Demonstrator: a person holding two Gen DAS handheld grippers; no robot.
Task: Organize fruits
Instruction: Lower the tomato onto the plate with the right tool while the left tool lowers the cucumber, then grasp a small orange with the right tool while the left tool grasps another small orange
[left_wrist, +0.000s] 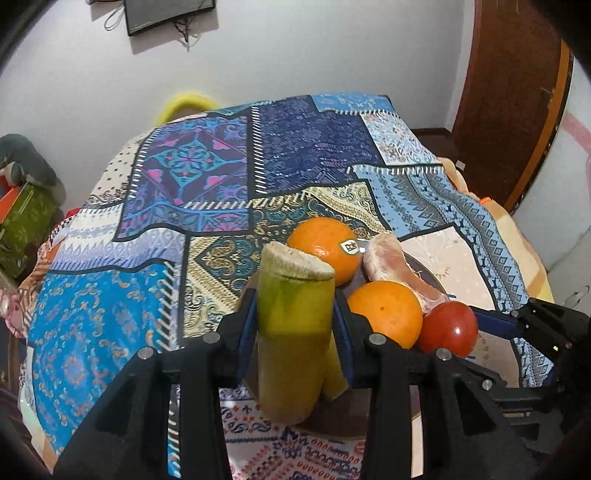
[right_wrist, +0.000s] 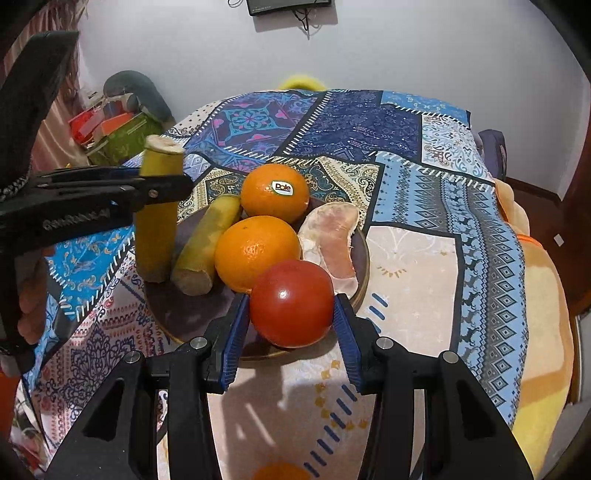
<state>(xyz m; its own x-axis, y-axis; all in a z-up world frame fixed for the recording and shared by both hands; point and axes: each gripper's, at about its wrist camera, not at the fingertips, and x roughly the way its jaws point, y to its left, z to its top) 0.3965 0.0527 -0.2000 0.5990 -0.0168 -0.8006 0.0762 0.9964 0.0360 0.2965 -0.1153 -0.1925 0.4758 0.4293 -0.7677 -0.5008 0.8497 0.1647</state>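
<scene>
right wrist: tomato (right_wrist: 291, 302) between tongs (right_wrist: 291, 321)

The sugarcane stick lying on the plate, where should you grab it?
Grip the lying sugarcane stick across its middle, coming from above with one finger on each long side. It is a smooth cylinder slanted on the plate, so its ends are poor holds. An orange lies close on one side and the held sugarcane piece stands on the other, so room is tight.
</scene>
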